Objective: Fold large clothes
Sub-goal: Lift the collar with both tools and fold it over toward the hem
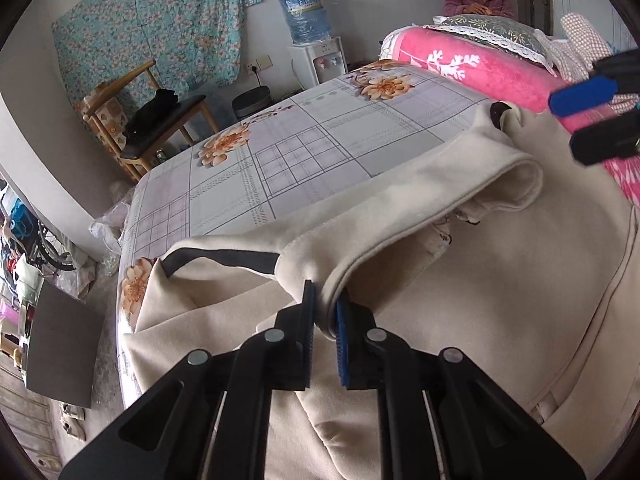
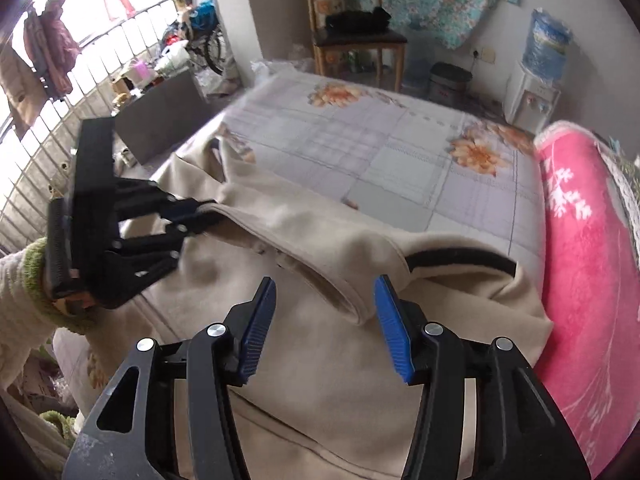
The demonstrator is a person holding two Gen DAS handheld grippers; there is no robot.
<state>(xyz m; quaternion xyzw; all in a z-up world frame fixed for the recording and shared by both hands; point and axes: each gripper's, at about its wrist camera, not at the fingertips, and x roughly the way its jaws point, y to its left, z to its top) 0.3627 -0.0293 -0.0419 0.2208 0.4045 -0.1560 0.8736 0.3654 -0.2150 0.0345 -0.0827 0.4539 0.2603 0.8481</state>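
Nearest the lens: left gripper (image 1: 322,308), jaws clamped on a fold of the cream coat (image 1: 460,360). Right gripper (image 2: 325,312): jaws apart, hovering over the coat's sleeve cuff, holding nothing. Coat: spread on the bed's floral sheet (image 1: 320,140). Beyond: pink blanket (image 2: 580,260), wooden chair (image 2: 356,28), water dispenser (image 1: 312,40).

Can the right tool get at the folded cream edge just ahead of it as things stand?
Probably yes. The right tool is open and empty, and the rolled edge of the cream garment lies between its fingers with nothing over it. The left tool, shut on the same garment, sits well off to the side.
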